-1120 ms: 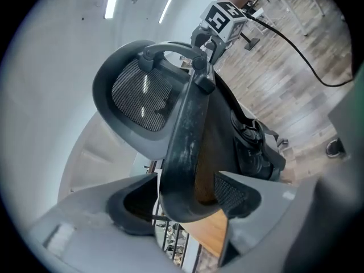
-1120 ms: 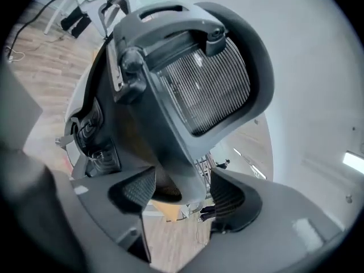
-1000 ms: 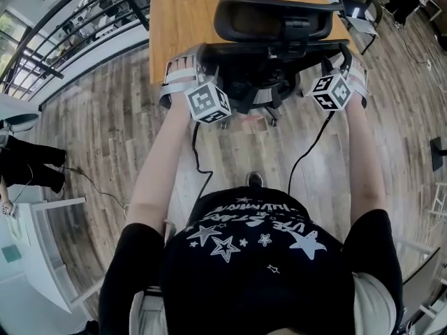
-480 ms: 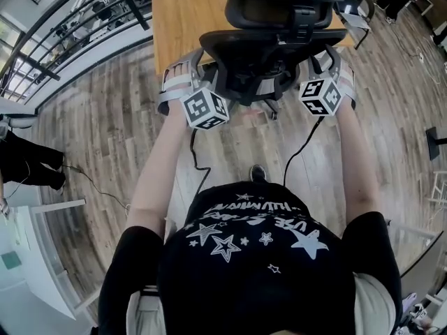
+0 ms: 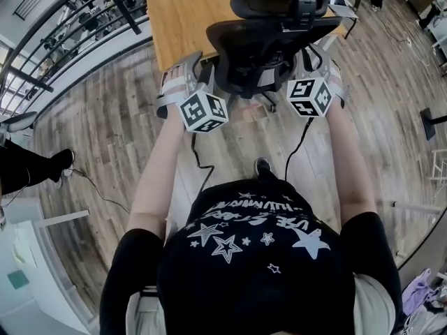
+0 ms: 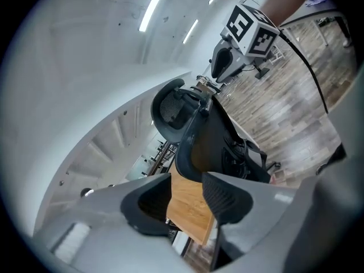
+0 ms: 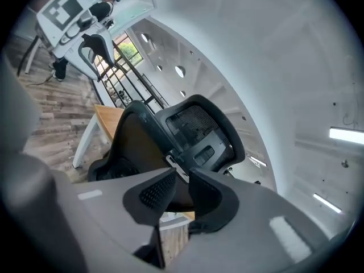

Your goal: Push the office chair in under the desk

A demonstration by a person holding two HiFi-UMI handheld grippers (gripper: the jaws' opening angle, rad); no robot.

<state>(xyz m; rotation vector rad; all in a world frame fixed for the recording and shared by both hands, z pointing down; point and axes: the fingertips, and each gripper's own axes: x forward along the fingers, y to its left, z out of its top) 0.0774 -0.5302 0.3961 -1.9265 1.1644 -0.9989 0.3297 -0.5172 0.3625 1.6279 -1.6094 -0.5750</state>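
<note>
The chair stands between the two grippers, its back just ahead of both and at the near edge of the desk. The left gripper has just been closing. Its jaws stand half apart and hold nothing, with desk top showing past them. The right gripper has also been closing, down to a narrow, empty gap. A white desk leg stands ahead and left of its jaws. Cables trail back from both grippers over the wood floor. A railing lies far to the left.
</note>
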